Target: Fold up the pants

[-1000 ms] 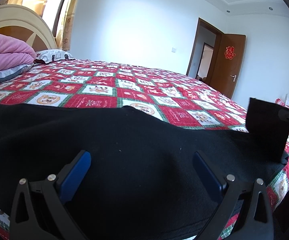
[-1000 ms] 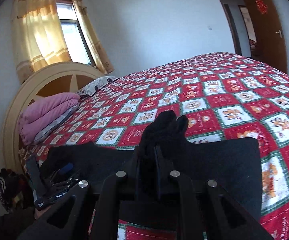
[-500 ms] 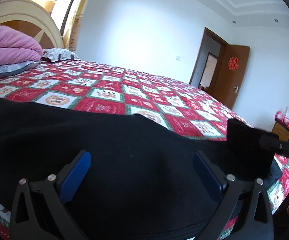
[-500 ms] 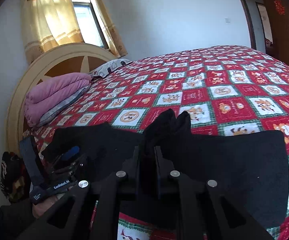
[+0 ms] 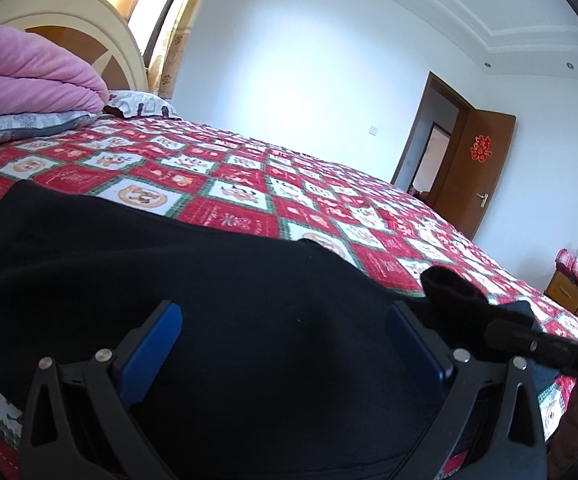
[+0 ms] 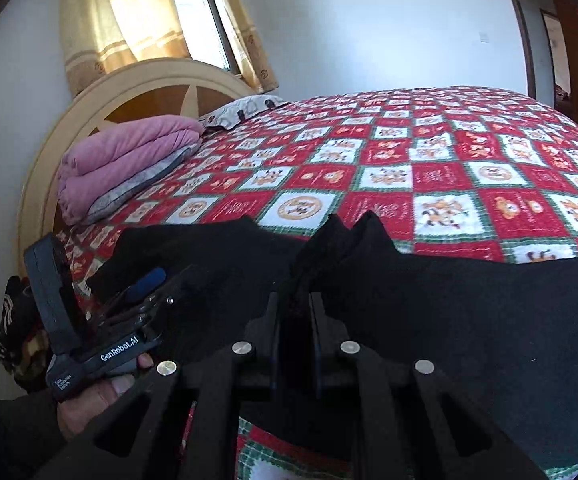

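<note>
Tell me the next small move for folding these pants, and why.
Probably carry the right gripper leftward toward the left gripper. It is shut on a raised bunch of the black pants, while the left one hovers open over cloth lying flat on the quilt.

A bed [image 6: 469, 152] is covered by a red-and-white patterned quilt [image 5: 249, 184], on which black pants [image 6: 469, 320] are spread near the front edge, while a folded pink blanket [image 6: 129, 160] and pillows [image 6: 241, 110] are stacked by the headboard [image 6: 129, 96].
</note>
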